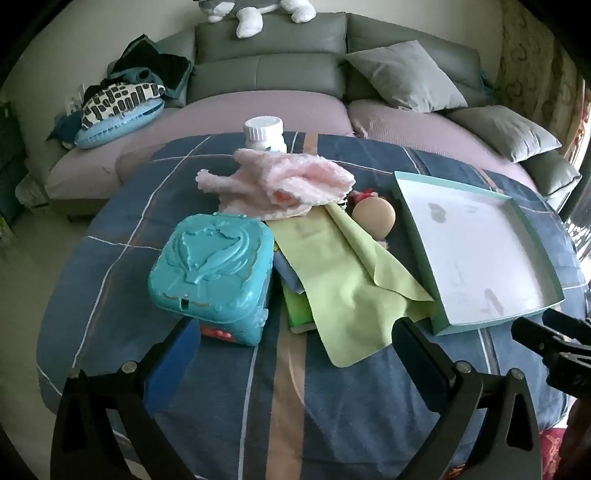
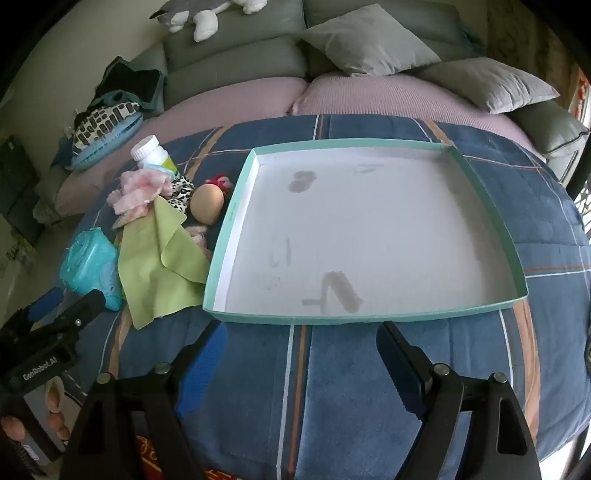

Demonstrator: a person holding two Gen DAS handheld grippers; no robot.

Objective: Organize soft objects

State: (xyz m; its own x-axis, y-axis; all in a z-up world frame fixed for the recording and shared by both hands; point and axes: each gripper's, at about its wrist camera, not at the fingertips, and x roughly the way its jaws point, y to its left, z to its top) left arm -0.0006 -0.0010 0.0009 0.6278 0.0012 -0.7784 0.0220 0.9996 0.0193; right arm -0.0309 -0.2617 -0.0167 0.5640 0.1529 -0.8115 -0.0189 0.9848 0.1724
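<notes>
A pile lies on the blue plaid blanket: a fluffy pink cloth, a light green cloth draped toward me, a tan ball-like toy and a hard teal case. To their right sits a shallow teal-rimmed tray with a white, bare floor. My left gripper stands open just short of the green cloth and the case, with nothing between its fingers. In the right wrist view my right gripper is open in front of the tray, also holding nothing. The pink cloth and green cloth lie left of the tray.
A white-capped bottle stands behind the pink cloth. A leopard-print item and a red bit lie by the tan toy. Behind the blanket is a grey sofa with cushions, clothes and a plush toy.
</notes>
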